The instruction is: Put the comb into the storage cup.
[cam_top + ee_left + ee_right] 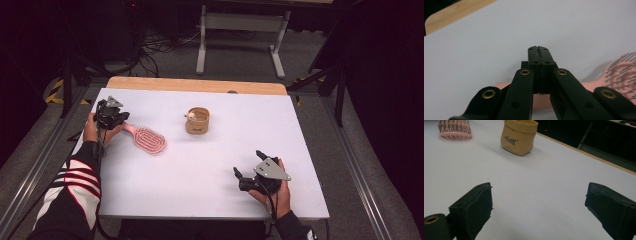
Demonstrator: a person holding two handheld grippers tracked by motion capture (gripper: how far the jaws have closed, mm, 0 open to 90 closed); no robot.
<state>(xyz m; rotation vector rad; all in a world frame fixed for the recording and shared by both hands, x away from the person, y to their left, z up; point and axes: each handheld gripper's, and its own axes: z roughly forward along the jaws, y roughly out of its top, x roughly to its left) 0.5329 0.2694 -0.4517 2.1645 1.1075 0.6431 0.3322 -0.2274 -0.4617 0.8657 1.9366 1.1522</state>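
Pink plastic paddle hairbrush (145,138) lying flat on the white counter (200,165) over at the left side, handle aimed at the left gripper (118,119), bristle head angled toward the middle. Left gripper right at the handle end, held by a hand in a black sleeve with red and white stripes (75,185). From the left gripper view (539,53), jaws pressed flat together with nothing between them, and the pink handle (541,96) passing underneath behind the jaws, so no grip on it; can't tell whether the metal actually touches the handle. Bristle head (622,72) blurry at the right edge of that view.

Moving right: small tan soft pouch with dark lettering (198,121) standing upright near the middle of the counter, something small and pale poking out at its rim, well apart from the brush.

Further right, near the front edge: right gripper (248,169) resting low over bare counter, jaws spread wide, holding nothing. Right gripper view (537,202) looking between the two black pads at the pouch (518,136) and brush head (454,128) far off.
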